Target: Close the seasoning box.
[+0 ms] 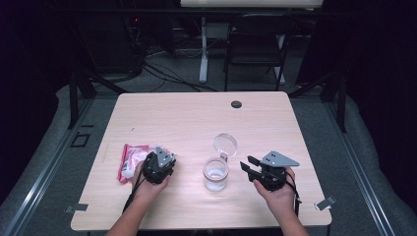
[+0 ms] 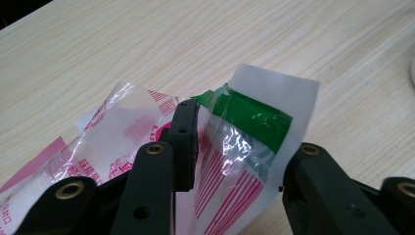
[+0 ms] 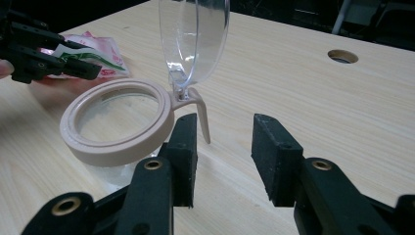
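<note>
The left tool (image 1: 158, 166) sits at the near left of the counter (image 1: 196, 118), its jaws spread around the green-taped corner of a pink-and-white packet (image 2: 244, 142) that lies flat on the wood. One jaw rests over the packet's film and the other stands off its white edge, so the corner is bracketed but not yet pinched, probably to lift the packet for opening or pouring. To the right, the clear jar (image 1: 216, 173) stands upright with its hinged lid (image 1: 224, 143) flipped up, ready to receive. The right tool (image 1: 252, 167) waits just beside the jar, jaws spread and empty, likely placed to steady it.
</note>
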Action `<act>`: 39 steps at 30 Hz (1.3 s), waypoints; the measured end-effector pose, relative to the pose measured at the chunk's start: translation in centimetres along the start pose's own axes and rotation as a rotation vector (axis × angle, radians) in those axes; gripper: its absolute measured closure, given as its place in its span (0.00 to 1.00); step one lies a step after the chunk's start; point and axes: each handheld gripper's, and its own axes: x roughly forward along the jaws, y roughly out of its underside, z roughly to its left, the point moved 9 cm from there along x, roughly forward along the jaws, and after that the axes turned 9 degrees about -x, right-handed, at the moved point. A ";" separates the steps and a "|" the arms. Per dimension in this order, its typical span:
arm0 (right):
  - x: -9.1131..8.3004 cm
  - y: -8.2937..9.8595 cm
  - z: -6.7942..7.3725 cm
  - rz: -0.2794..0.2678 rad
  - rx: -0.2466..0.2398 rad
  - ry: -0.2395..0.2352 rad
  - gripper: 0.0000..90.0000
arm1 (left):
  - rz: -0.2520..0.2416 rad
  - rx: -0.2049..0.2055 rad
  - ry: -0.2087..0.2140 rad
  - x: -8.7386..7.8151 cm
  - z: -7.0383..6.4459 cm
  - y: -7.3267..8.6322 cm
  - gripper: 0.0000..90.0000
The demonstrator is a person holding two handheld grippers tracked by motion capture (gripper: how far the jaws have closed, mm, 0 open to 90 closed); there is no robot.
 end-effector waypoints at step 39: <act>0.2 0.4 -0.3 0.018 -0.007 0.009 0.69 | -0.052 -0.120 0.009 -1.2 2.8 -0.9 0.99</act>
